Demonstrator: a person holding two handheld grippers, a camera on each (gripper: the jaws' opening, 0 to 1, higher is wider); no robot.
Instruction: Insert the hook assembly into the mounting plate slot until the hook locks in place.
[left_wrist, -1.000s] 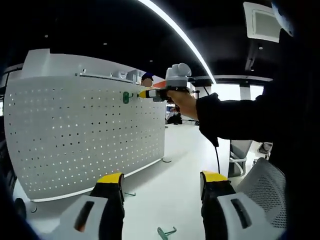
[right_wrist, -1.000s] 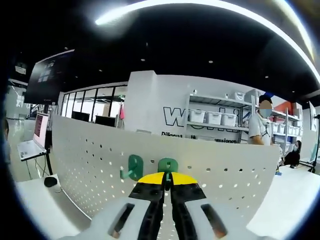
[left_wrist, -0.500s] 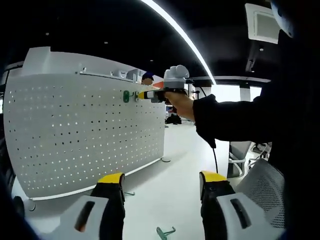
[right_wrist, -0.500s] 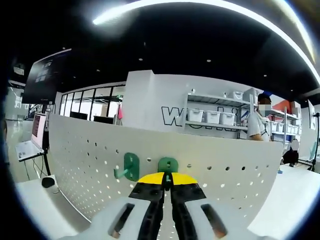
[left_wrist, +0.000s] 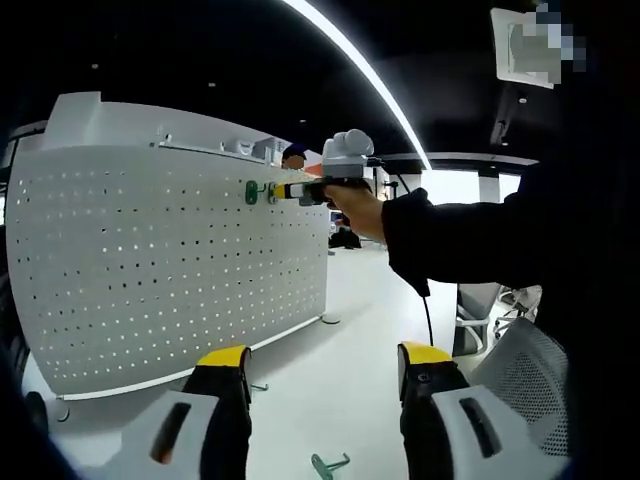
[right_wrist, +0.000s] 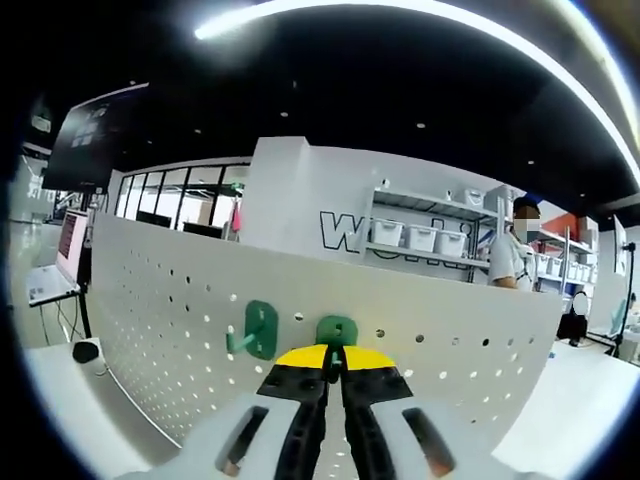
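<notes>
Two green hooks on the pegboard (right_wrist: 450, 340).
Right gripper (right_wrist: 335, 352) clenches one hook (right_wrist: 337, 329) against it; left gripper (left_wrist: 322, 360) released.

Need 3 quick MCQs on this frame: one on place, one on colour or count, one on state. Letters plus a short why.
1. Where is the right gripper working?
A. at the upper part of the pegboard
B. at a shelf
C. down on the table

2. How many green hooks are at the pegboard in the right gripper view?
A. none
B. two
C. five

3. How do the left gripper jaws stand?
A. shut on a hook
B. shut on a cable
C. open, nothing between them

Answers:
1. A: in the left gripper view the right gripper's yellow tips meet the board near its top edge.
2. B: a mounted hook sits left of the held hook.
3. C: the table shows through the wide gap between the yellow-tipped jaws.
</notes>
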